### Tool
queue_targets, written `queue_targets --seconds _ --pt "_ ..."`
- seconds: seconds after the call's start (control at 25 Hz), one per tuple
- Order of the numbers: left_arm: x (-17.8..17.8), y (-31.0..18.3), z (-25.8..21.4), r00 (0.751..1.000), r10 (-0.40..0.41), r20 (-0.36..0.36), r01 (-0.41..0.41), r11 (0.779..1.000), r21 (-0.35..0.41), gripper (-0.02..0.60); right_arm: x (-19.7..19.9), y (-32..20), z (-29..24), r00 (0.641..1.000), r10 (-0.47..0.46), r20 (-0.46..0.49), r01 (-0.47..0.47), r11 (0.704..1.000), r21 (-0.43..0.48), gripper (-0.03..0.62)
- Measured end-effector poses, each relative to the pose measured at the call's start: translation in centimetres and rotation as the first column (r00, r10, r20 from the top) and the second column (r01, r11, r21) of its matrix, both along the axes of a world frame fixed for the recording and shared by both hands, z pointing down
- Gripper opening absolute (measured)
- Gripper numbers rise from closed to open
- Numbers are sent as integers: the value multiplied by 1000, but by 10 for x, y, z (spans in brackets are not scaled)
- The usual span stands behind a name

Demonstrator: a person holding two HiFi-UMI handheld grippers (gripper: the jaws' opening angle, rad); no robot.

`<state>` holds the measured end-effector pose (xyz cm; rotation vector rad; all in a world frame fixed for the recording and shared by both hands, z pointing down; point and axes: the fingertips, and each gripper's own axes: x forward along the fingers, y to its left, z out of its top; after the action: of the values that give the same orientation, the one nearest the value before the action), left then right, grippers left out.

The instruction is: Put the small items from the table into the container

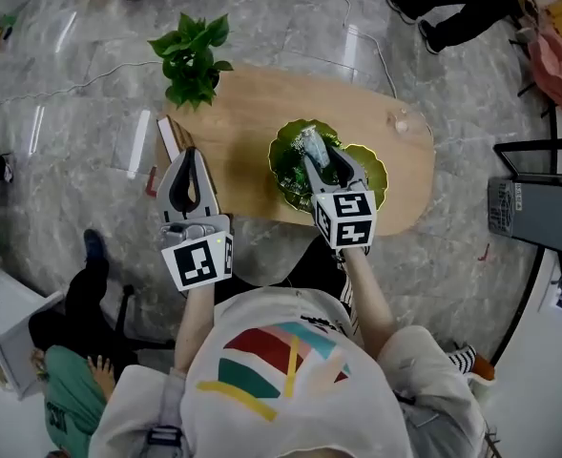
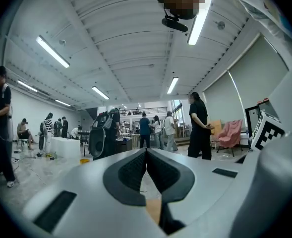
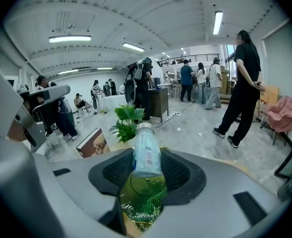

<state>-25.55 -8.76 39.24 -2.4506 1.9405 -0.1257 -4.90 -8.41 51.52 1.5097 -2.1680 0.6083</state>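
Note:
A small clear bottle (image 3: 146, 152) with a white label and a pale cap sits between the pads of my right gripper (image 3: 146, 171), which is shut on it. In the head view the bottle (image 1: 311, 144) and right gripper (image 1: 321, 157) are over the green leaf-shaped glass dish (image 1: 373, 174) on the wooden table (image 1: 252, 113). The dish (image 3: 143, 202) shows right under the bottle in the right gripper view. My left gripper (image 1: 191, 156) hangs by the table's left end with nothing in it. Its jaws (image 2: 146, 157) are shut and touch each other. A small clear item (image 1: 400, 120) lies near the table's right end.
A potted plant (image 1: 193, 57) stands at the table's far left corner, with a book (image 1: 169, 138) beside it at the left edge. A dark stand (image 1: 538, 198) is to the right of the table. Several people stand about the room; one in black (image 3: 245, 83) is close by.

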Motion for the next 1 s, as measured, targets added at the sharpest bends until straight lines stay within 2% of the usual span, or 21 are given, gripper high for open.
queue_targets --seconds 0.16,0.28,0.48,0.6,0.72,0.76,0.8,0.88,1.0 --pt "10 -2 1 1000 12 7 -12 1000 -5 9 5 2 15 1000 -5 -27 4 999 -49 186" --pt "12 -5 2 1000 13 13 -13 1000 -12 9 5 4 20 1000 0 -6 0 998 -66 186" --pt "14 -11 5 1000 13 10 -13 1000 -21 8 8 -4 4 1000 21 11 -21 1000 8 186" --pt "14 -13 4 1000 15 7 -15 1000 -16 8 9 -5 -19 998 25 61 -28 999 35 186" --pt "12 -13 -2 1000 10 8 -10 1000 -3 8 11 -4 -58 995 31 97 -43 992 121 184" --pt "10 -14 -5 1000 6 9 -6 1000 3 8 12 -4 -75 994 40 103 -57 984 171 154" --pt "7 -15 -7 1000 1 9 -1 1000 9 8 13 -5 -91 994 49 103 -70 973 221 73" --pt "3 -16 -13 1000 -12 8 12 1000 22 9 14 -8 -118 994 57 91 -83 949 305 16" --pt "2 -19 -20 1000 -14 18 13 999 32 9 11 -11 -139 998 64 22 -68 916 395 14"
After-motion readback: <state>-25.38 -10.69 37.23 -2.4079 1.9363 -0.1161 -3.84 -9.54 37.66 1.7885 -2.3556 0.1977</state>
